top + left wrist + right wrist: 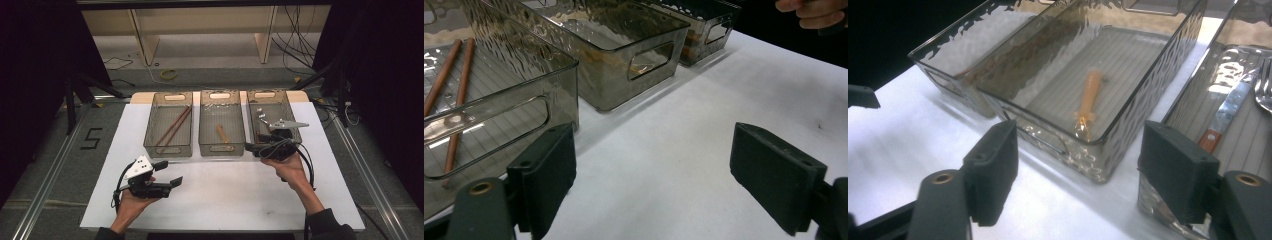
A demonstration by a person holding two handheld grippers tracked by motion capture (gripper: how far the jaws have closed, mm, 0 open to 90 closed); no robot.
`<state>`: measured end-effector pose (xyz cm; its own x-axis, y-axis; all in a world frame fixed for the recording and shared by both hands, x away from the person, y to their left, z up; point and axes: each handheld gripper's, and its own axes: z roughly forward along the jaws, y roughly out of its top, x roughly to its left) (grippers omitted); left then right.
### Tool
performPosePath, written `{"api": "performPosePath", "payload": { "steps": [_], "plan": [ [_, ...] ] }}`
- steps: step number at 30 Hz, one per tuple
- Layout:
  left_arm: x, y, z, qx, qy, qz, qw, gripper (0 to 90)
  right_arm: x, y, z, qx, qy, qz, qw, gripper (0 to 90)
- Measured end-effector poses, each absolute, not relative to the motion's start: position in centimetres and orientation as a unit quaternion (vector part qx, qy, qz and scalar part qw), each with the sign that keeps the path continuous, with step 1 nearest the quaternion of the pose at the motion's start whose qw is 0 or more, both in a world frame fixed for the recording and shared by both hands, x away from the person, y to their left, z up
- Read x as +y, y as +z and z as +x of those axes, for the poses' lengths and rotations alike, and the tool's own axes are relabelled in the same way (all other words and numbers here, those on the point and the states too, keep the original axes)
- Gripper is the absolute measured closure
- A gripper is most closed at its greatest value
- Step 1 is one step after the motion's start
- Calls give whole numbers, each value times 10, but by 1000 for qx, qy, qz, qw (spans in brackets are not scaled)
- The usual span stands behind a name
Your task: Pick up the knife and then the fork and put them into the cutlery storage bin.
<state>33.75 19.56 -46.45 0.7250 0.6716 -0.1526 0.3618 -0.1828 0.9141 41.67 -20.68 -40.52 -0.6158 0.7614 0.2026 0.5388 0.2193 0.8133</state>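
Smoky grey bins (168, 145) (ribbed floors) on white table (225, 195); orange handle (1090, 100).

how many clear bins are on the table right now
3, in a row at the table's far side: the left bin holds two chopsticks, the middle bin a small wooden piece, the right bin metal cutlery.

Smoked glossy plastic bins (1128, 125); wooden chopsticks (454, 95); shiny metal knife blade (1230, 107); matt white table cover (225, 195).
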Motion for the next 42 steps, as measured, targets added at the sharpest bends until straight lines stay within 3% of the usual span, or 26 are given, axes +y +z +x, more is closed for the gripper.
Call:
{"api": "performPosePath", "payload": {
  "steps": [42],
  "plan": [
    [192, -468, 336, 338, 120, 770, 527, 177, -234, -447, 325, 754, 520, 377, 140, 228]
  ]
}}
